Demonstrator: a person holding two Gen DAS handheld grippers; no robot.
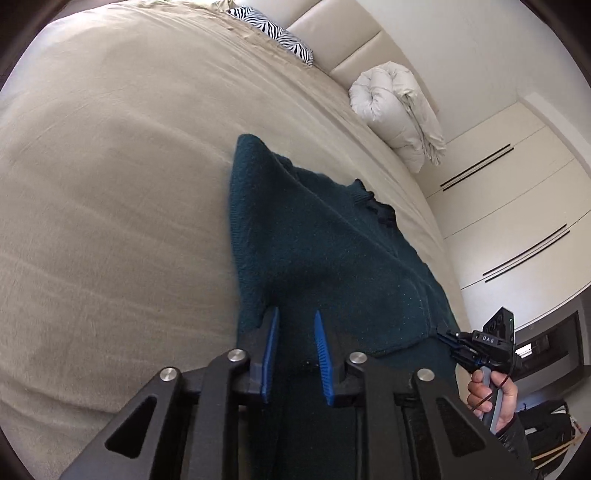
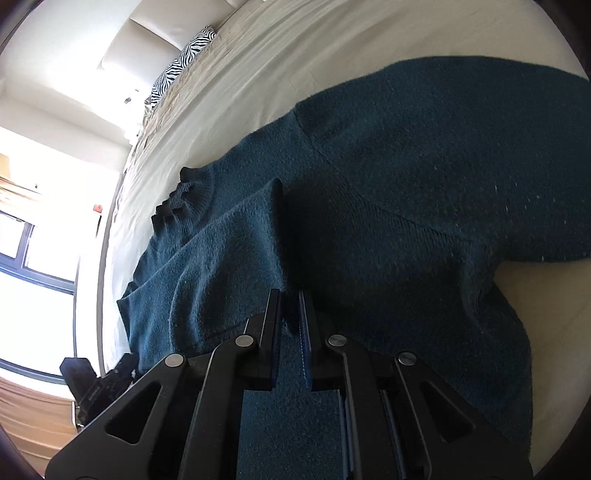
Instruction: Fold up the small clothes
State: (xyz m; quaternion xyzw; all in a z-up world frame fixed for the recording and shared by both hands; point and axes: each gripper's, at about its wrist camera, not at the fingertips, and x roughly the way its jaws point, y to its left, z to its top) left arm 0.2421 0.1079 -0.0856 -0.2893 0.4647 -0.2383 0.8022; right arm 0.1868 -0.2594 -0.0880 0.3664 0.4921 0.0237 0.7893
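A dark teal knitted sweater (image 1: pixel 332 240) lies on a beige bed (image 1: pixel 110 184), its collar (image 1: pixel 376 210) pointing away from me. My left gripper (image 1: pixel 295 312) has its blue pads a little apart, with thick sweater fabric filling the gap and rising up to them. At the right edge of the left wrist view, a hand (image 1: pixel 491 391) holds my right gripper (image 1: pixel 445 338), which pinches the sweater's lifted edge. In the right wrist view, the right gripper (image 2: pixel 289 295) is nearly closed on a fold of the sweater (image 2: pixel 406 166). A sleeve (image 2: pixel 221 240) lies folded across the body.
A zebra-print pillow (image 1: pixel 273 31) and a rolled white duvet (image 1: pixel 395 107) sit by the padded headboard (image 1: pixel 332 40). White wardrobe doors (image 1: pixel 517 184) stand beyond the bed's right side. Bright windows (image 2: pixel 29 240) are off the bed's other side. Bare beige sheet (image 2: pixel 258 74) surrounds the sweater.
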